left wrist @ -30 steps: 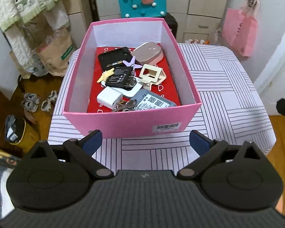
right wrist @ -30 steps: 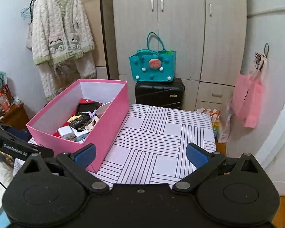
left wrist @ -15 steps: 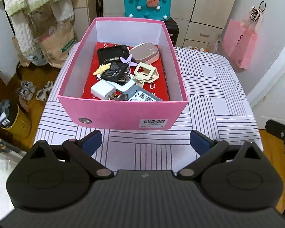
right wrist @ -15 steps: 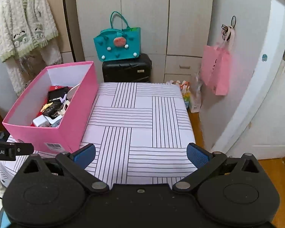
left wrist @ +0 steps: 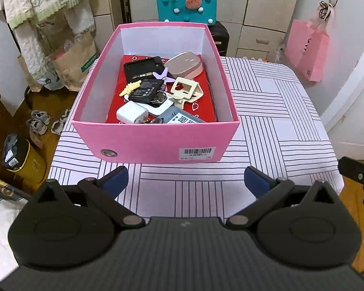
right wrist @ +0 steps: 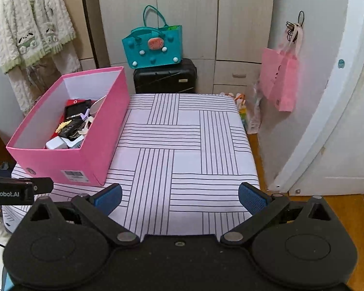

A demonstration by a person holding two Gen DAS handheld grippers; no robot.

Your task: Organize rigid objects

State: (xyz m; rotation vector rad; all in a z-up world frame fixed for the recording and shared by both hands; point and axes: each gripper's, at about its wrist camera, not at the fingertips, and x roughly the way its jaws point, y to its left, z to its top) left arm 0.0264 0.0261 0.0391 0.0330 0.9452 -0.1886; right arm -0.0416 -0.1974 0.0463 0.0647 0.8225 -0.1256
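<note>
Both hand-held grippers, left [left wrist: 185,179] and right [right wrist: 179,195], gape wide and empty above the counter [right wrist: 182,160], near the box [left wrist: 155,140].

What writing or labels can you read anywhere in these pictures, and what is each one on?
"GenRobot.AI": on the black bar of the left gripper, seen at the right camera's edge.
Barcode sticker on the pink box: digits too small to read.
QR-code label on the grey device: unreadable.
Green print on the brown paper bag: too blurred.
Black battery: print too small.
</note>
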